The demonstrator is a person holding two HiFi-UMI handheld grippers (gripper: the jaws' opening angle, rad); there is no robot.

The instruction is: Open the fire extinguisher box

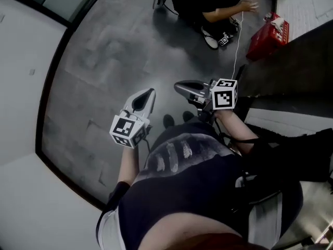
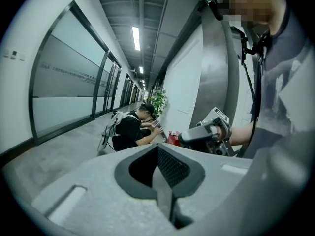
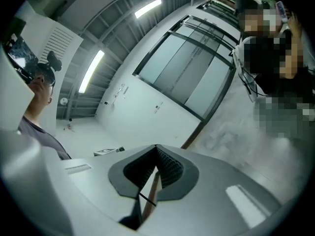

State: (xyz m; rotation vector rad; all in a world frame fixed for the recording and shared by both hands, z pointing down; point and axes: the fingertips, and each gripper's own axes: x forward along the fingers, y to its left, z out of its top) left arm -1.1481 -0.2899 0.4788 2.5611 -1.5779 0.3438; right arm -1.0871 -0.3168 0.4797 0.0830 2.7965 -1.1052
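A red box (image 1: 268,35) stands on the floor by the wall at the far right, beside a seated person; the left gripper view shows this red box (image 2: 173,137) small and far off. My left gripper (image 1: 151,92) is held in front of my body over the grey floor, shut and empty, its pads meeting at the tip (image 2: 158,149). My right gripper (image 1: 178,86) is held level close to its right, pointing left toward the glass wall; its jaws (image 3: 156,149) stand together with nothing between them. The right gripper (image 2: 189,135) also shows in the left gripper view. Both are far from the red box.
A seated person (image 1: 218,7) with a phone and a backpack (image 2: 110,127) sits on the corridor floor ahead. A glass wall with a dark frame (image 1: 54,61) runs along the left. A dark panel (image 1: 291,61) and a metal column (image 2: 216,73) line the right side.
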